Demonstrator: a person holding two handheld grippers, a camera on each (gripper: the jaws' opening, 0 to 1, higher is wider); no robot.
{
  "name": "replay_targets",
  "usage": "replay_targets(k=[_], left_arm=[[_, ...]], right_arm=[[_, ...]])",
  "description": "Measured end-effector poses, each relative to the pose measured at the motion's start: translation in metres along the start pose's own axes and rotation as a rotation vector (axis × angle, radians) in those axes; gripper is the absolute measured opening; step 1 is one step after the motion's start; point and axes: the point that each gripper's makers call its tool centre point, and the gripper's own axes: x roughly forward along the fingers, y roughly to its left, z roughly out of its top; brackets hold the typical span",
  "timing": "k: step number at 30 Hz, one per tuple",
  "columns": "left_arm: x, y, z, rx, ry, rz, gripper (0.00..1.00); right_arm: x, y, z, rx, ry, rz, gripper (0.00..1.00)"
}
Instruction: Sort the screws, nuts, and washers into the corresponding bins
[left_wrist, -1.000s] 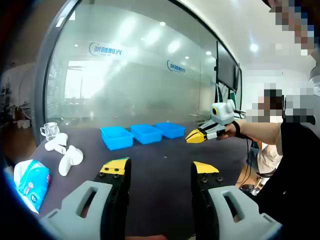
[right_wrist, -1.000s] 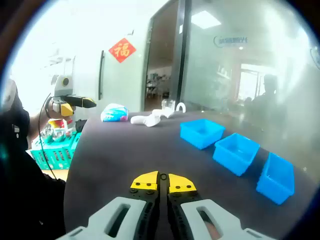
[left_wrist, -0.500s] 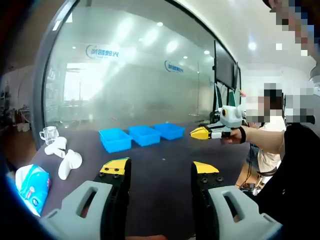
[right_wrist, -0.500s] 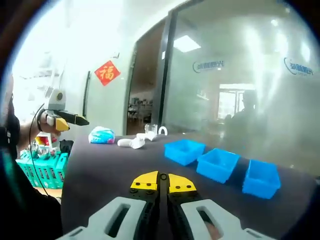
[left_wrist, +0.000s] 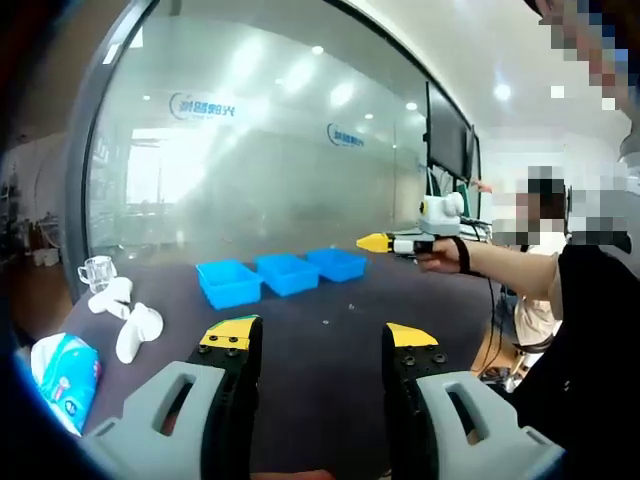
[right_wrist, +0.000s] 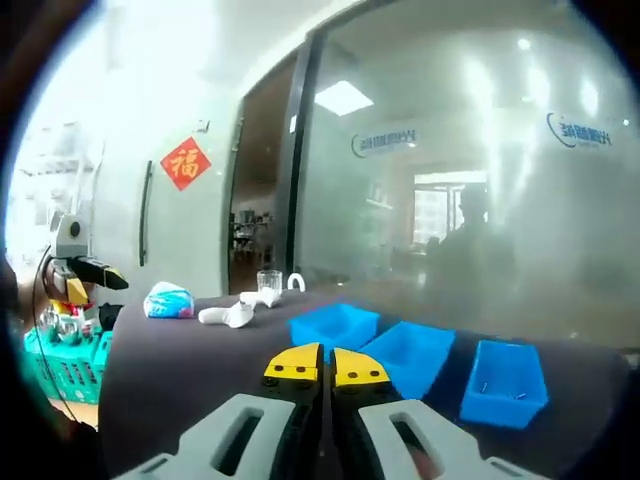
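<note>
Bins: three blue, in a row on dark table, far side near glass wall | left gripper: jaws wide apart, empty, above table | right gripper: jaws nearly together, empty, raised before bins.

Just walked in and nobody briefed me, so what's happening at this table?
A person holds a gripper in each hand above a dark table with three blue bins in a row. The left gripper hangs open and empty. The right gripper is shut and reaches toward the bins; whether it holds anything can't be told. A few small parts lie in the end bin and on the table. White controllers, a glass and a packet sit aside.
</note>
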Motion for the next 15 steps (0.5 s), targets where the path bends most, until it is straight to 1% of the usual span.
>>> replay_targets(k=[1,2,3,5,7,10,15], left_arm=[[0.000,0.000,0.000,0.002,0.001,-0.001,0.48],[0.000,0.000,-0.001,0.003,0.002,-0.002,0.48],[0.000,0.000,-0.001,0.001,0.001,-0.002,0.48],[-0.001,0.001,-0.002,-0.003,0.000,0.000,0.48],[-0.001,0.003,-0.003,-0.005,0.002,0.005,0.48],[-0.002,0.006,-0.003,-0.008,0.002,0.009,0.48],[-0.002,0.009,-0.005,-0.014,0.003,0.015,0.48]], right_arm=[[0.004,-0.003,-0.002,-0.007,0.010,-0.006,0.00],[0.007,-0.008,-0.002,-0.032,0.015,-0.017,0.00],[0.010,-0.010,-0.003,-0.034,0.017,-0.016,0.00],[0.018,-0.022,-0.002,-0.020,0.019,-0.020,0.00],[0.022,-0.027,-0.001,-0.019,0.020,-0.029,0.00],[0.022,-0.029,-0.001,-0.014,0.021,-0.031,0.00],[0.019,-0.025,-0.006,-0.027,0.036,-0.024,0.01]])
